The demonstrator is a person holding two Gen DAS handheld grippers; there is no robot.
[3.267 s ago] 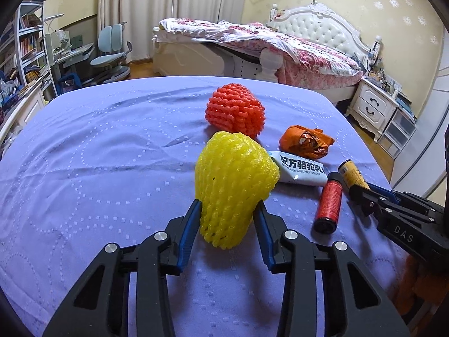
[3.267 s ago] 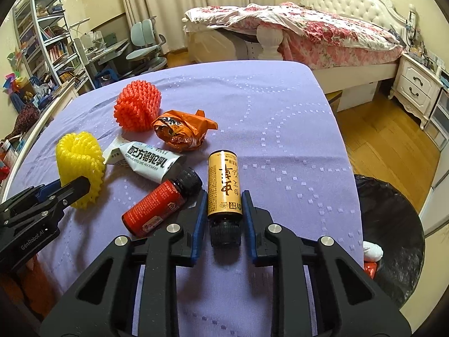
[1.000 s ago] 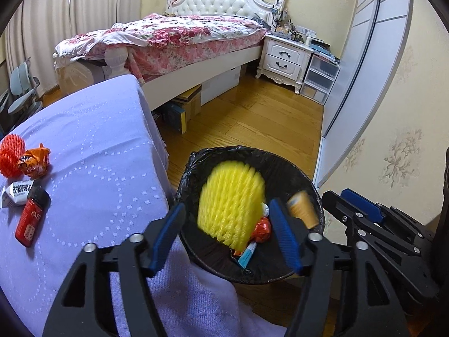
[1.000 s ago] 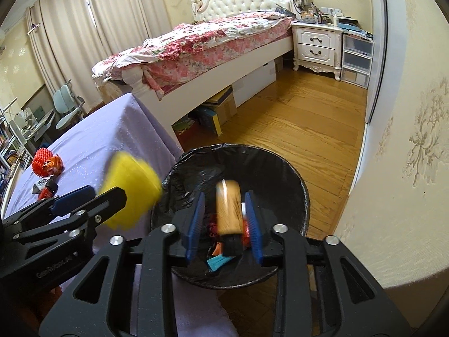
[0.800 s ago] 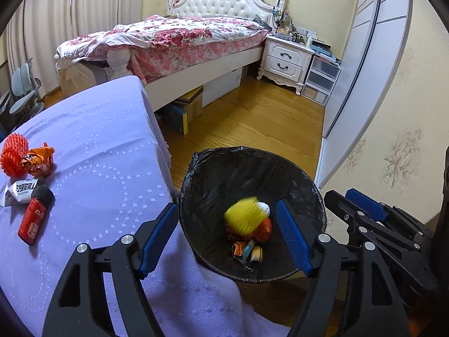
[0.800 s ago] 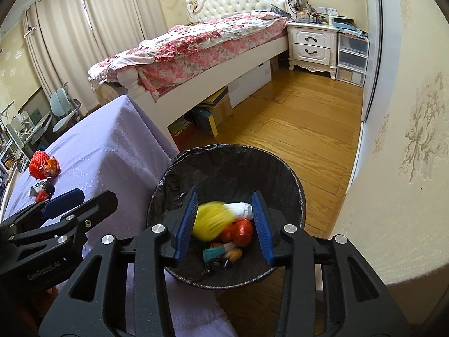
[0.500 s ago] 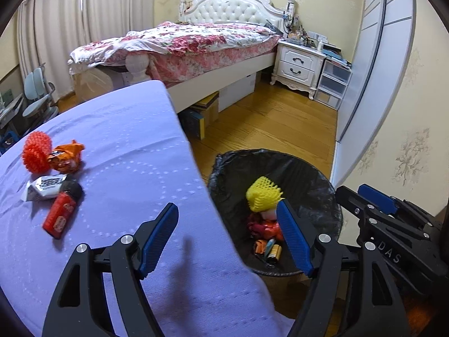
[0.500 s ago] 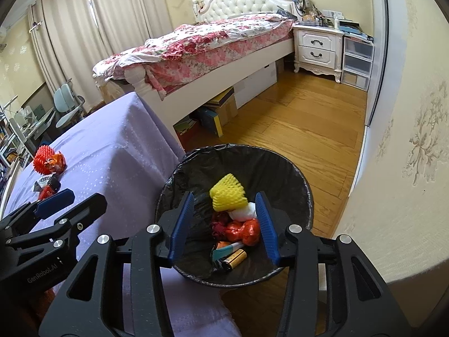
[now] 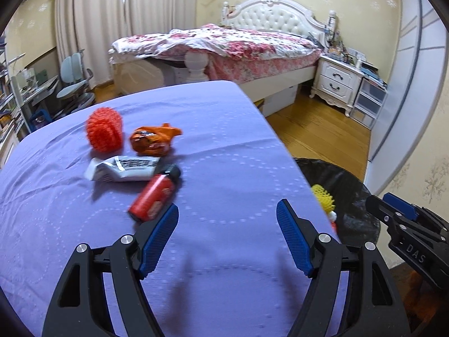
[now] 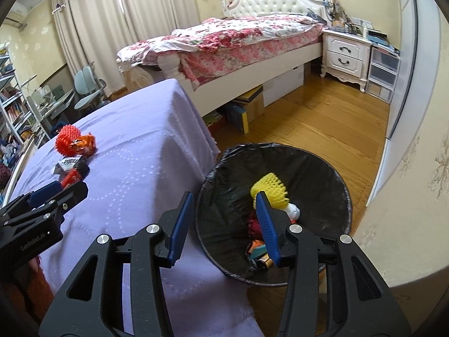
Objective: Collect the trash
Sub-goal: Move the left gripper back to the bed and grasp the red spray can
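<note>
Your left hand-held gripper (image 9: pixel 227 238) hangs released and empty over the purple-clothed table (image 9: pixel 230 129), its blue pads (image 9: pixel 160 241) spread wide and aimed at the trash not yet collected. Nearest its left pad lies a small red bottle with a black cap (image 9: pixel 155 193), on its side and angled toward you, probably the easiest next pick. The cap end rests against a white squeezed pouch with black print (image 9: pixel 123 168); just beyond sit a crumpled orange wrapper (image 9: pixel 153 140) and, beside it, a red foam fruit net (image 9: pixel 104 134). All four cluster together on the table's far left, well apart from its right edge.

Your right hand-held gripper (image 10: pixel 224 221) is likewise released and holds nothing, its jaws parted above the gap between the table edge and the black-lined trash bin (image 10: pixel 322 168) on the wooden floor. The bin stands tight against the table's corner, likely so that drops need only a short swing. Inside it a yellow foam fruit net (image 10: pixel 269 189) lies on top of other discarded bits, with a small brown bottle (image 10: pixel 263 262) near the bottom.
</note>
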